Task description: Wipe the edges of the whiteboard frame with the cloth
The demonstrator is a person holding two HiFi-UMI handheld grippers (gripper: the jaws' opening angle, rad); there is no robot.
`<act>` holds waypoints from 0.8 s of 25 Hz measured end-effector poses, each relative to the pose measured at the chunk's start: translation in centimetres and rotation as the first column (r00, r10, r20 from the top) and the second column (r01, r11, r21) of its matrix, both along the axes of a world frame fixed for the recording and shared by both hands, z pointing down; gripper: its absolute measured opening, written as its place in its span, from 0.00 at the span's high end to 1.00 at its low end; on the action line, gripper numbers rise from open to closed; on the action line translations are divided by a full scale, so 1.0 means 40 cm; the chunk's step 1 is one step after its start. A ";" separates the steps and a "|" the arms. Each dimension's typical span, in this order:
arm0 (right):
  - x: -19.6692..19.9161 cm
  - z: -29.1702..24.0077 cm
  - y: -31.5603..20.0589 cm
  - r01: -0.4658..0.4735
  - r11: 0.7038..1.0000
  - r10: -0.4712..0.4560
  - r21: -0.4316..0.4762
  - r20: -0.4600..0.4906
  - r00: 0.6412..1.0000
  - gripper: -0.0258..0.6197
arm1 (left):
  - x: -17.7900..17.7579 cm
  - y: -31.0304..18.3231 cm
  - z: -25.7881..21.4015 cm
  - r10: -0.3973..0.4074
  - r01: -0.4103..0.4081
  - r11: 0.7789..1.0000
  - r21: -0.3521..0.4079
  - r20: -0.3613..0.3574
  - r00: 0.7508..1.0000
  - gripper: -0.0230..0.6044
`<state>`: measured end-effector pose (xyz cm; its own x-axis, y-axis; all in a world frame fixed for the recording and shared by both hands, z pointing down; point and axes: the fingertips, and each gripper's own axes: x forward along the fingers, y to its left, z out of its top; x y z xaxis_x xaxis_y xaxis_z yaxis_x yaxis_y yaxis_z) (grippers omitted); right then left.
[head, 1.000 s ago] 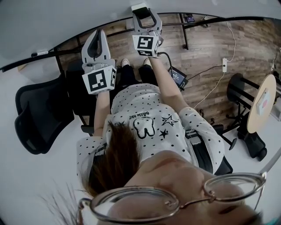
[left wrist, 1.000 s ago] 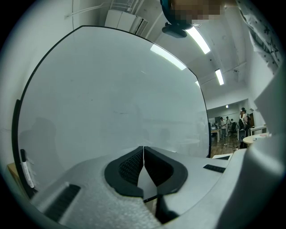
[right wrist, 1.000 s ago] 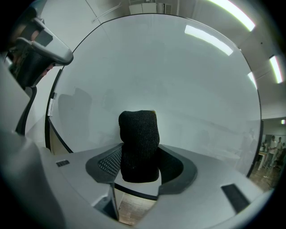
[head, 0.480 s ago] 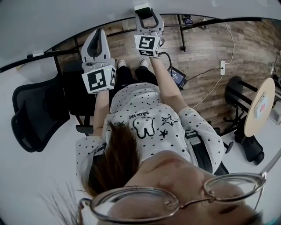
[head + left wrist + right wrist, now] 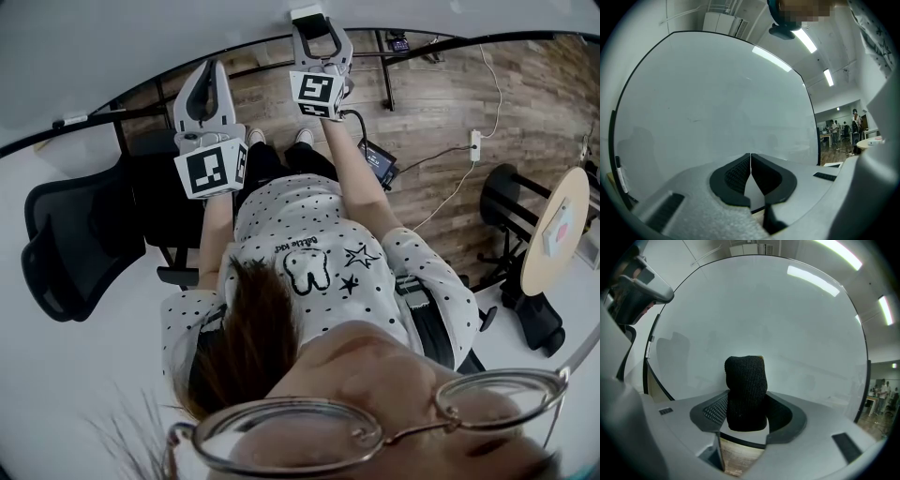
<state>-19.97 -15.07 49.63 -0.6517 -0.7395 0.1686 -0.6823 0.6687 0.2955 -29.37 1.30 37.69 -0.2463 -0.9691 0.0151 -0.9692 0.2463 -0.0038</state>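
Mid-frame in the head view, the shirt carries a short line of script above a tooth drawing, too small to read surely. Upper centre, the cubes of the left gripper and right gripper show black-and-white square markers without letters. Both gripper views hold nothing legible

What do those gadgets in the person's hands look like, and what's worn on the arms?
The left gripper and right gripper are pale grey plastic, each carrying a white cube printed with black square markers. Their fingers are lined with black ribbed pads. The sleeves are short, white with black dots.
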 end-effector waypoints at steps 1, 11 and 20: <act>0.009 0.001 -0.007 -0.002 1.000 0.002 0.000 -0.001 1.000 0.60 | 0.006 -0.003 0.000 -0.002 0.002 1.000 -0.001 0.001 1.000 0.93; 0.084 0.008 -0.063 -0.005 1.000 0.005 0.006 -0.006 1.000 0.60 | 0.070 -0.024 -0.010 -0.017 0.017 1.000 0.002 0.017 1.000 0.93; 0.186 0.055 -0.130 -0.076 0.996 0.076 -0.039 0.008 0.997 0.60 | 0.115 -0.033 -0.006 -0.030 0.030 1.000 -0.009 0.023 0.999 0.93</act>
